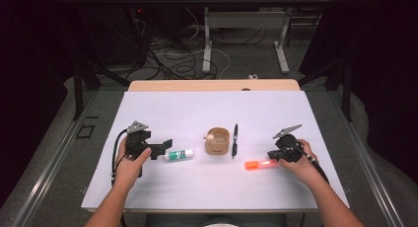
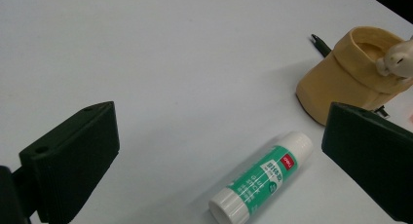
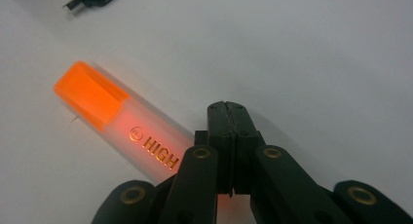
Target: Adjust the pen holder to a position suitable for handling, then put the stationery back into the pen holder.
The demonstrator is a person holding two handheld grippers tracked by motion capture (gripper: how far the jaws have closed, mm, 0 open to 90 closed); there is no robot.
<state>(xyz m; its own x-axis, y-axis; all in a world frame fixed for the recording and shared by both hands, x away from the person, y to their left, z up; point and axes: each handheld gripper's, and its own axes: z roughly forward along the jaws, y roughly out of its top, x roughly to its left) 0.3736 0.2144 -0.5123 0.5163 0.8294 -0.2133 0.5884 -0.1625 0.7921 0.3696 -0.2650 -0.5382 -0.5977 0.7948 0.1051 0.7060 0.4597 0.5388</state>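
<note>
My left gripper (image 1: 160, 149) rests on the white table at the left, jaws wide open and pointing right. In the left gripper view (image 2: 219, 131) a green-and-white glue stick (image 2: 263, 177) lies flat just beyond the open jaws, touching neither; it is the same glue stick (image 1: 179, 155) seen from above. My right gripper (image 3: 228, 109) has its jaws pressed flat together with nothing between the tips. An orange highlighter (image 3: 122, 121) lies on the table under and to the left of them, its cap end pointing away. From above, the highlighter (image 1: 259, 164) sticks out leftward from the right gripper (image 1: 271, 156).
A small tan cup (image 1: 217, 141) stands at the table's middle, with a little white object (image 2: 397, 58) on its rim. A black pen (image 1: 234, 140) lies just right of the cup. The white sheet (image 1: 197, 108) covers the tabletop; floor cables and table legs lie beyond.
</note>
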